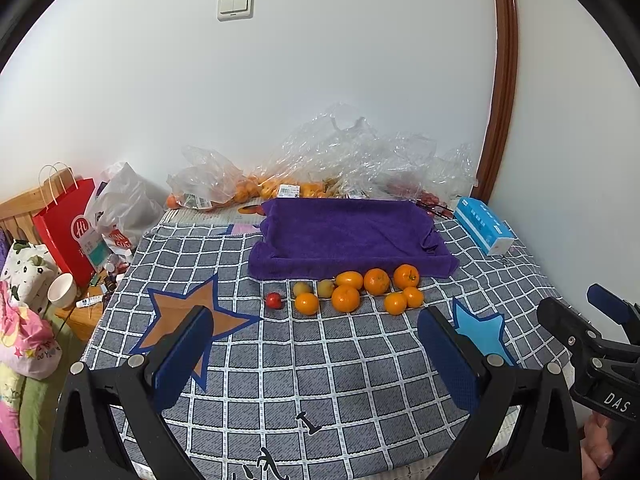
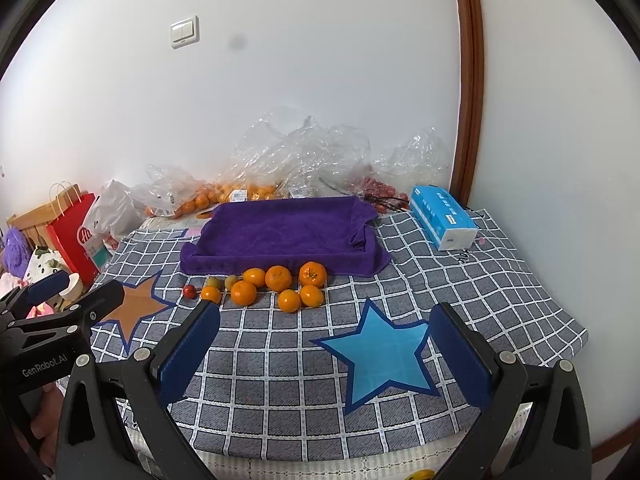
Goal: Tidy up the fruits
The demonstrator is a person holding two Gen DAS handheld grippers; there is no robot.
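1. Left gripper (image 1: 316, 354): jaws spread wide, nothing between the pads. It hovers over the checked cloth (image 1: 320, 380), well short of the fruit.
2. Ahead of the left gripper and a little to its left: one small red fruit (image 1: 274, 300), lying alone at the left end of the row, untouched.
3. Straight ahead of the left gripper: two small yellow-green fruits (image 1: 302, 289), side by side, just right of the red one.
4. Ahead and slightly right of the left gripper: a loose cluster of oranges (image 1: 346, 298), seven by my count, some touching each other. All lie on the cloth just in front of the purple tray (image 1: 348, 236).
5. The purple tray, a towel-covered shallow box by the look of it, sits beyond the fruit from both grippers. Its inside shows no fruit. Judgement: if this is the destination, nothing is sorted yet.
6. Right gripper (image 2: 324, 354): jaws also spread, pads empty. The fruit cluster lies ahead and to its left; the blue star (image 2: 380, 356) on the cloth lies between its fingers in the view.
7. Far behind the tray: clear plastic bags (image 2: 304, 152) holding more oranges and some red fruit. Whether these belong to the task I cannot tell.
8. Status, as judgement: task at its start. All ten loose fruits remain to be picked up and placed; no grasp begun.
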